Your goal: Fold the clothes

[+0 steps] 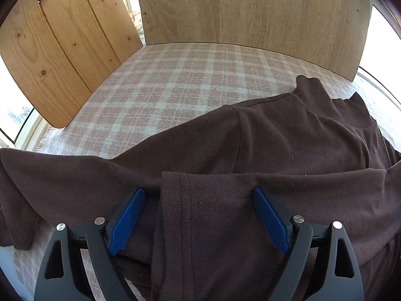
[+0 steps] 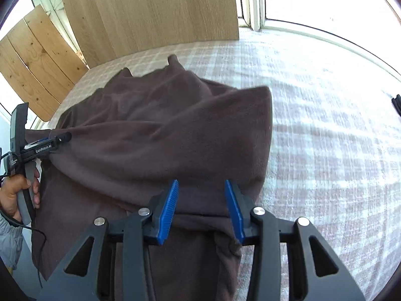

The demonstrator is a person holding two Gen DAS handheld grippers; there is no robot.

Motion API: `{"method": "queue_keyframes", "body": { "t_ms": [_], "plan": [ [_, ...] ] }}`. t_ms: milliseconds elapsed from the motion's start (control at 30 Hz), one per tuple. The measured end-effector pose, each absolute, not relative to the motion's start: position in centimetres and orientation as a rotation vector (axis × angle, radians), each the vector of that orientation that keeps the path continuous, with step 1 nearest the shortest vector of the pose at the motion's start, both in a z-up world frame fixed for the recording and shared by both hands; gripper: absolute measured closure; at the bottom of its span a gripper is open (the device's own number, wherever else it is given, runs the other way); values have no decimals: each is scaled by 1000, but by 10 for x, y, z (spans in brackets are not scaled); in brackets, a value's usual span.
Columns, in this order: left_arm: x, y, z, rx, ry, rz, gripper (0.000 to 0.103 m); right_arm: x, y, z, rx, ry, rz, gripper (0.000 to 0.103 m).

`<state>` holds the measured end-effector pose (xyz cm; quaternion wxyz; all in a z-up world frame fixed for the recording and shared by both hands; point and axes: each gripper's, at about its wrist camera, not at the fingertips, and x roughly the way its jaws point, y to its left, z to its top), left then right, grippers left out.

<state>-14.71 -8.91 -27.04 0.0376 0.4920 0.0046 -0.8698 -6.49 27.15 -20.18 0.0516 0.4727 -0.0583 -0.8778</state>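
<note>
A dark brown fleece garment (image 1: 288, 135) lies crumpled on a pink and white checked blanket (image 1: 175, 80). My left gripper (image 1: 198, 190) is open wide over the garment's near part; a stitched hem edge (image 1: 180, 200) runs between its blue pads (image 1: 127, 220) without being pinched. In the right wrist view the same garment (image 2: 163, 130) shows a fold along its right side. My right gripper (image 2: 201, 181) stands partly open above the near edge of the cloth, pads clear of it. The left gripper (image 2: 60, 138), held by a hand (image 2: 15, 193), shows at the garment's left edge.
Upright wooden boards (image 1: 250, 12) and pine planks (image 1: 57, 50) stand along the far side of the blanket. Bright windows (image 2: 325, 0) lie behind and to the right. Bare blanket (image 2: 325, 125) stretches right of the garment. A small dark object (image 2: 397, 105) sits at the far right edge.
</note>
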Motion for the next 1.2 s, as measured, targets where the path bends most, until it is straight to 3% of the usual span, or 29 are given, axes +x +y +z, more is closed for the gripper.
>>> {"method": "queue_keyframes", "body": {
  "t_ms": [167, 233, 300, 333, 467, 567, 633, 700, 833, 1067, 1200],
  "plan": [
    [-138, -100, -270, 1456, 20, -2643, 14, -121, 290, -236, 1549, -109, -2639, 63],
    [-132, -108, -270, 1435, 14, -2625, 14, -127, 315, -243, 1490, -210, -2661, 79],
    [-125, -119, -270, 1426, 29, -2612, 14, -132, 330, -243, 1522, -262, -2664, 102],
    [-122, -126, -270, 1426, 46, -2608, 14, -133, 330, -240, 1552, -252, -2671, 102],
    [-99, -138, -247, 1338, -36, -2597, 15, -99, 292, -214, 1516, -52, -2689, 84],
    [-72, -143, -229, 1274, -148, -2614, 15, -60, 261, -212, 1478, 43, -2655, 53],
    [-57, -150, -224, 1271, -170, -2605, 15, -49, 245, -232, 1544, 153, -2607, 52],
    [-43, -160, -222, 1277, -164, -2586, 15, -41, 247, -238, 1562, 128, -2623, 52],
    [-12, -187, -219, 1273, -107, -2522, 15, -37, 224, -211, 1527, 124, -2632, 52],
    [75, -240, -195, 1161, 3, -2495, 15, -24, 44, -178, 1133, 476, -2441, 52],
    [123, -266, -189, 1120, 33, -2439, 15, -12, -80, -180, 963, 520, -2220, 52]
  ]
}}
